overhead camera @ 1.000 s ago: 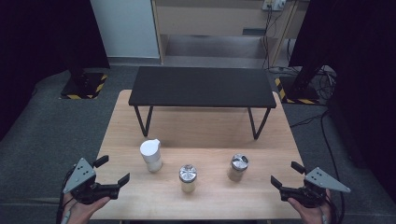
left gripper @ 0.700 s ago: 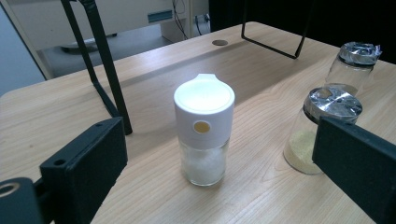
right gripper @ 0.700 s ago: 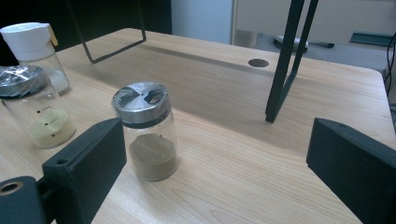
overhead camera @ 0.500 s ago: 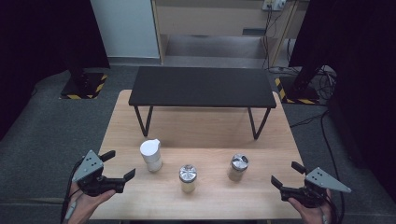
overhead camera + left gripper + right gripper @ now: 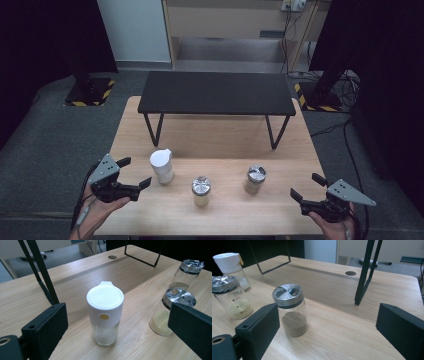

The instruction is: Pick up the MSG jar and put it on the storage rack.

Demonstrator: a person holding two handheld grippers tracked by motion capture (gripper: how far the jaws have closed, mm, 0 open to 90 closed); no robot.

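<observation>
As the left tool (image 5: 132,176) stands spread just beside the white-capped shaker (image 5: 162,167) in the high view, centre the glass body between both jaws before closing. Grip below the cap, not on it. The right tool (image 5: 306,188), also spread, hangs apart from the steel-lidded jar (image 5: 255,179).

Left gripper view: the shaker (image 5: 105,312) stands upright ahead, midway between the jaws; smooth white plastic cap with spout, clear cylindrical glass. A yellow-powder jar (image 5: 172,312) sits toward the right jaw.

Right gripper view: the brown-powder jar (image 5: 291,312), with its foil-bright lid, stands nearer the left jaw on the pale wood-grain tabletop (image 5: 332,325).
</observation>
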